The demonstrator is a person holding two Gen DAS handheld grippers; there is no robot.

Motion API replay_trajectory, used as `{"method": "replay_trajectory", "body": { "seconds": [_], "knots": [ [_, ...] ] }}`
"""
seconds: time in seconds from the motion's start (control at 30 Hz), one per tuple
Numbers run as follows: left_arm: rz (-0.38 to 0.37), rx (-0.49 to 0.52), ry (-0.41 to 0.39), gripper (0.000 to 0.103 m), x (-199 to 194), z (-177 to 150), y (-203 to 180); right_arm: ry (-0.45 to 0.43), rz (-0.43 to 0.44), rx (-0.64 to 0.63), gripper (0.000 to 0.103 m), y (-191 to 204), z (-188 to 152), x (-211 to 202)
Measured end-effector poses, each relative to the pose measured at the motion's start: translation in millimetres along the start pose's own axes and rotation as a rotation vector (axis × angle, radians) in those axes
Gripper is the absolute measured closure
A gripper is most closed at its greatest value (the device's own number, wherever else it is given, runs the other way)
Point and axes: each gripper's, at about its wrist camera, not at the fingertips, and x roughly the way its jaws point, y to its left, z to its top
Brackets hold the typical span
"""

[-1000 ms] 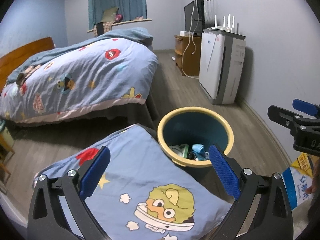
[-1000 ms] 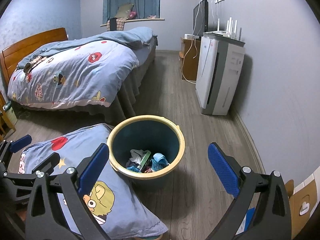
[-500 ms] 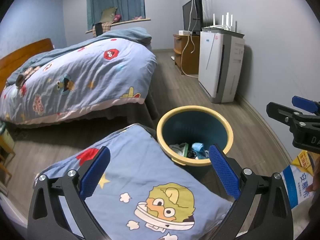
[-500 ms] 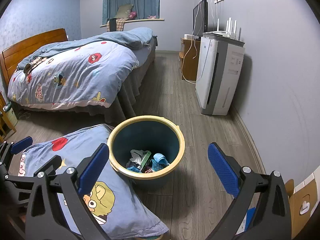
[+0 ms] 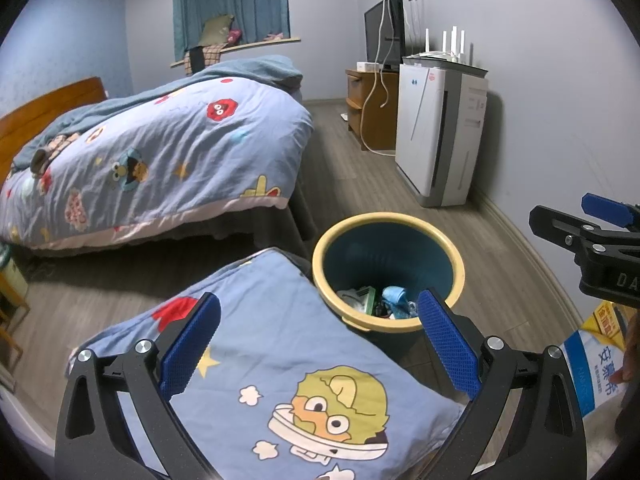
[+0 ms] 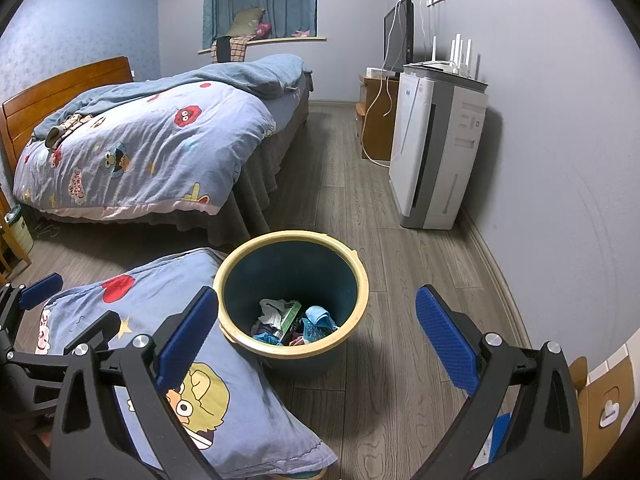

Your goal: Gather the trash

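Trash (image 6: 290,320) already down in bin (image 6: 362,280), middle of frame. Left gripper (image 5: 320,344) and right gripper (image 6: 316,340) both wide open, holding nothing. Could bump bin over, or snag pillow (image 5: 280,360) touching its rim, lower left.
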Motion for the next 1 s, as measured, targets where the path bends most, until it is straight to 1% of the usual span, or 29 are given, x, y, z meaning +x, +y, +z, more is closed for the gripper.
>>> {"method": "replay_trajectory", "body": {
  "seconds": [1.0],
  "knots": [
    [0.002, -0.002, 0.000, 0.005, 0.2, 0.5, -1.5, 0.010, -0.006, 0.005, 0.006, -4.6, 0.0, 1.4]
  ]
}}
